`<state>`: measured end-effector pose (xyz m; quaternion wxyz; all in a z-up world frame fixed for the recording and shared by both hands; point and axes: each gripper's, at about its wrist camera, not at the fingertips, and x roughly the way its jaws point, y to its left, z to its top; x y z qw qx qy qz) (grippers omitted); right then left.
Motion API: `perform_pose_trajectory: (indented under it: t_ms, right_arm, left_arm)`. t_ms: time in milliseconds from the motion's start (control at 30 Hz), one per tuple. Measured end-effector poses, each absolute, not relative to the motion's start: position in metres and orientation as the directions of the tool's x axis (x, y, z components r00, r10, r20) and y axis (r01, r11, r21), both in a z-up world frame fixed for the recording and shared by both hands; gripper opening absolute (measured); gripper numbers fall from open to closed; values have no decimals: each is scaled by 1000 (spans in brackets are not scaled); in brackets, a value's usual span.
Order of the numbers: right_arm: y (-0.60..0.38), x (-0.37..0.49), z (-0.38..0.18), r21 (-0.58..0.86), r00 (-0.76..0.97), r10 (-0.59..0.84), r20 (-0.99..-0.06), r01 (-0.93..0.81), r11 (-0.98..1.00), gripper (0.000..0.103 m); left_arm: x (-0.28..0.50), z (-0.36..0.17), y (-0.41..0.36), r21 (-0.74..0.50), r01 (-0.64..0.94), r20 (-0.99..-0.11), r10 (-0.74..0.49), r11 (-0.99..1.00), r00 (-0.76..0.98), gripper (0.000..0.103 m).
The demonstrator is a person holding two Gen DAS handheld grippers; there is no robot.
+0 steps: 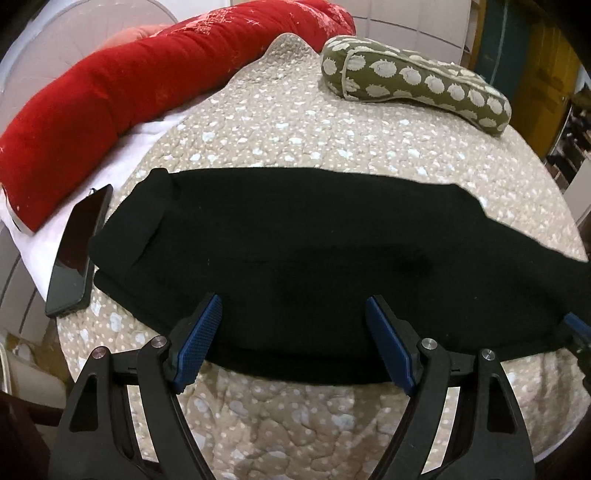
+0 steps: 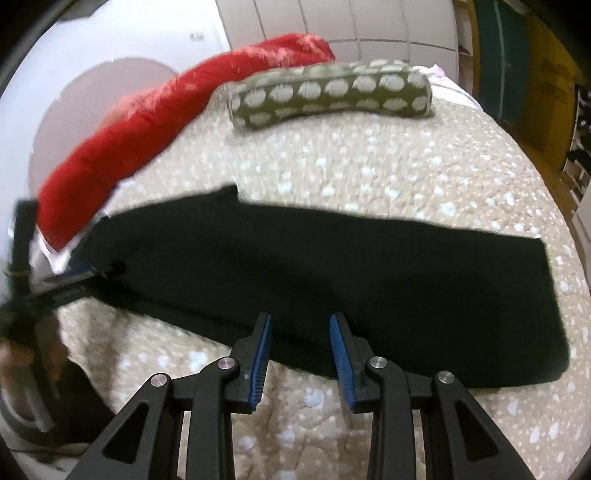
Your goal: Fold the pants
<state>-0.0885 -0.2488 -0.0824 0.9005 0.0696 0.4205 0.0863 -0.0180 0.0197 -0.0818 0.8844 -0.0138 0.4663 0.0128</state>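
The black knitted pants lie flat in a long band across the beige quilted bedspread, seemingly already folded leg on leg; the left gripper hovers wide open over the near hem, likely ready to pinch it; the right gripper stands partly open, holding nothing, beside that same edge; the cloth looks smooth, thick, matte.

1. Under me lies a beige quilted bedspread dotted with pale blotches.
2. Beyond it I see a white panelled wall.
3. Yellow and green shelving stands at my right.
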Motion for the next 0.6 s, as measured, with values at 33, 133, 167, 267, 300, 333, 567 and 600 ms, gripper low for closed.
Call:
perform_pose_trajectory:
  t_ms: [33, 133, 167, 267, 300, 333, 567, 600]
  right_arm:
    - [-254, -91, -76, 191, 653, 196, -732, -79, 978, 32]
    - [-271, -88, -73, 162, 677, 125, -725, -8, 987, 35]
    - [-275, -85, -76, 162, 673, 114, -731, 9, 987, 36]
    - [-282, -81, -99, 163, 621, 114, -776, 23, 986, 37]
    - [-280, -85, -102, 149, 631, 108, -768, 13, 989, 37]
    - [-278, -90, -101, 134, 641, 98, -761, 8, 991, 37]
    - [-287, -97, -82, 168, 663, 111, -740, 22, 986, 38]
    - [-291, -98, -80, 174, 676, 108, -729, 30, 984, 39]
  left_arm:
    - [-18, -79, 21, -36, -38, -825, -8, 999, 566, 81]
    - [-16, -75, 19, -55, -36, -823, -25, 998, 568, 81]
    - [-16, -75, 16, -52, -29, -823, -26, 998, 567, 81]
    - [-16, -79, 8, -34, -16, -830, -20, 999, 557, 81]
    - [-17, -81, 5, -22, -13, -831, -11, 1000, 557, 81]
    - [-17, -82, 4, -12, -11, -830, -4, 1000, 558, 81]
    - [-20, -69, -9, -8, 18, -809, -17, 1000, 588, 81]
    - [-19, -69, -11, -15, 24, -808, -27, 1000, 589, 81]
